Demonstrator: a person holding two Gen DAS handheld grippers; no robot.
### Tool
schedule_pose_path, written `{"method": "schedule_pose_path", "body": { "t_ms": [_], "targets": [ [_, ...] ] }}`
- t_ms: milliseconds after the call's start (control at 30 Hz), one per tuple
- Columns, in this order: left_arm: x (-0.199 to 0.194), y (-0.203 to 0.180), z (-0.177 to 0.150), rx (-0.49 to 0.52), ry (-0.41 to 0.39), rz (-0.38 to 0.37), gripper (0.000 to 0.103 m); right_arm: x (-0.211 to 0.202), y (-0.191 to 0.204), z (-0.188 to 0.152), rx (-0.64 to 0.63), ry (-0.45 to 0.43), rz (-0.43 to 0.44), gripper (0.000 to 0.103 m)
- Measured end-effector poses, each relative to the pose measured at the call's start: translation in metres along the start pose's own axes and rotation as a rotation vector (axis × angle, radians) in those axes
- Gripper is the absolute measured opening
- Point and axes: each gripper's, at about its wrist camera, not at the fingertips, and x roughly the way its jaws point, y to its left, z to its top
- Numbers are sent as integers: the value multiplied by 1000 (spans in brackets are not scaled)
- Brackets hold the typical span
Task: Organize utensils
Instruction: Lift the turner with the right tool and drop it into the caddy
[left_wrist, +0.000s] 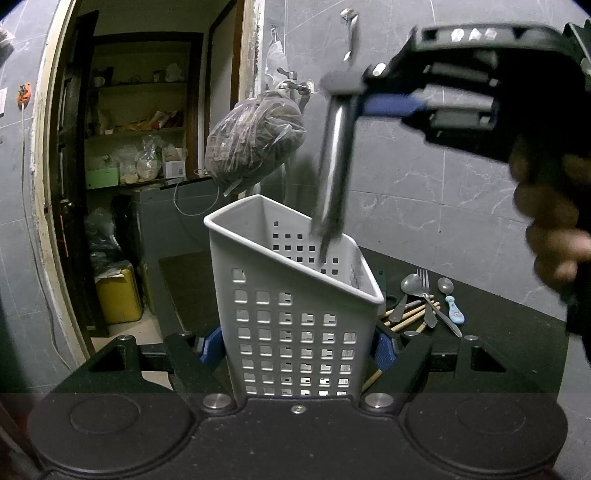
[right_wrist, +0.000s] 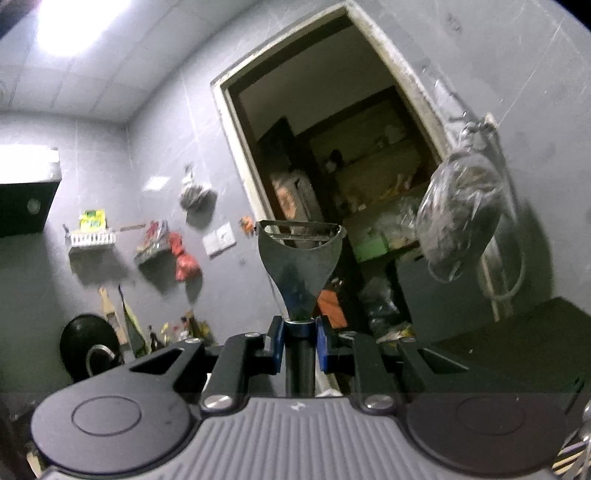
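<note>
Left wrist view: white perforated caddy (left_wrist: 295, 314) clamped between the blue pads of the left gripper (left_wrist: 295, 347), standing upright on the dark counter (left_wrist: 517, 325); above it, steel peeler (left_wrist: 334, 173) pinched in the right gripper (left_wrist: 354, 98), hanging almost plumb with its lower end dipping past the caddy's rim, motion-blurred

Right wrist view: same peeler (right_wrist: 301, 266) seen head-on, jaws of the right gripper (right_wrist: 301, 339) closed on the dark handle just below the blue collar, Y-shaped blade yoke pointing away from the camera toward the doorway (right_wrist: 332, 166)

Likely light and rigid, all metal and plastic, with a smooth round handle apt to twist or slip in a narrow pinch; grip close behind the head looks the sounder hold, well clear of the blade edge. Long axis running handle to blade, in line with the fingers in the wrist view, near vertical over the caddy in the other; which end leads downward hard to tell through the blur

Loose spoons, fork and chopsticks (left_wrist: 424, 302) lying on the counter just beside the caddy, not yet sorted
</note>
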Motion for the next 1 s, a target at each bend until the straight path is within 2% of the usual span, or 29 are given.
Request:
{"method": "schedule_pose_path", "body": {
  "t_ms": [267, 700, 767, 800, 833, 867, 1000],
  "targets": [
    [0, 0, 0, 1, -2, 1, 77, 9, 5, -39, -45, 101, -36, 21],
    [0, -1, 0, 3, -3, 2, 77, 21, 4, -63, -37, 233, -76, 22],
    [0, -1, -1, 5, -3, -1, 77, 24, 4, -64, -38, 269, -82, 28],
    [-1, -2, -1, 7, -3, 2, 77, 25, 5, -65, -40, 284, -87, 46],
    [0, -2, -1, 4, -3, 1, 77, 24, 6, -66, -45, 285, -81, 54],
    [0, -1, -1, 4, -3, 2, 77, 22, 8, -66, -54, 276, -74, 56],
    [0, -2, -1, 4, -4, 2, 77, 11, 16, -63, -94, 259, -84, 78]
  ]
}}
